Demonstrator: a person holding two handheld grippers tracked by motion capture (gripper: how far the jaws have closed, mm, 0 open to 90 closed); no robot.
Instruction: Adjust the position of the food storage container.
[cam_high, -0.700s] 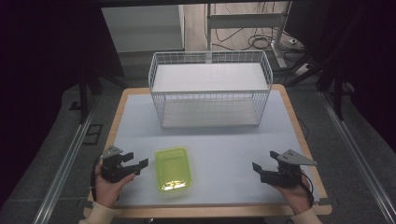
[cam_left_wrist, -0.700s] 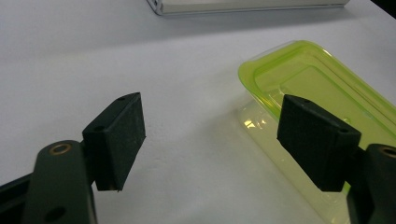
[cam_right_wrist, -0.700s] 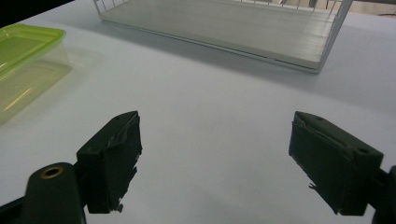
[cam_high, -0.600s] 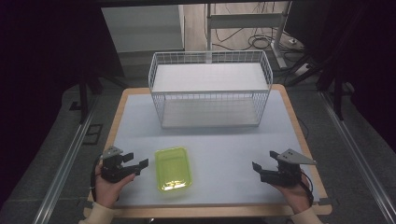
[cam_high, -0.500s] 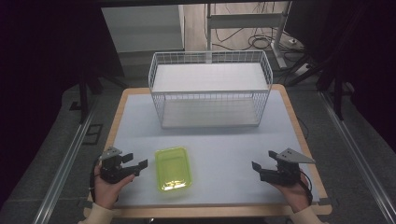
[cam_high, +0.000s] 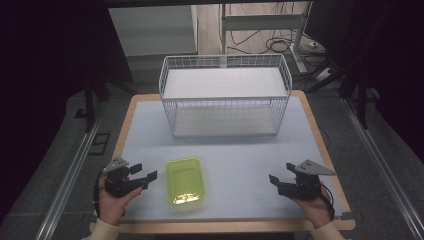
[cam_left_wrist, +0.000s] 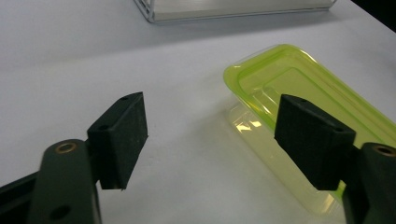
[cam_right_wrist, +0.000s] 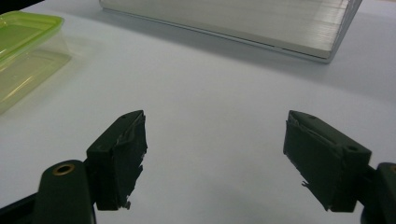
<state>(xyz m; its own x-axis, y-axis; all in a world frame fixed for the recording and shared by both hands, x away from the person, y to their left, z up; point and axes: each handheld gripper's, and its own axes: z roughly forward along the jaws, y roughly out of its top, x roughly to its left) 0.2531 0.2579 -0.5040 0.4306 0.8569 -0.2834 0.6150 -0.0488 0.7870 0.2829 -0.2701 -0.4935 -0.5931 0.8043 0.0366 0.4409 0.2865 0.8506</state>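
A translucent lime-green plastic container (cam_high: 185, 181) lies on a pale grey-white table (cam_high: 235, 155) edged in light wood. Behind it stands a white wire basket (cam_high: 225, 95), its walls a fine grid pattern, with a white floor. The left gripper (cam_high: 145, 176) and right gripper (cam_high: 276, 180) are matte black, each topped by a grey plate; brass-coloured rivets mark their jaws.

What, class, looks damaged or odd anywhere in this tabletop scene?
The right gripper has worn pads: their edges look ragged and chipped in the right gripper view, unlike the left gripper's cleaner ones. Otherwise the green container and wire basket sit squarely on the table.
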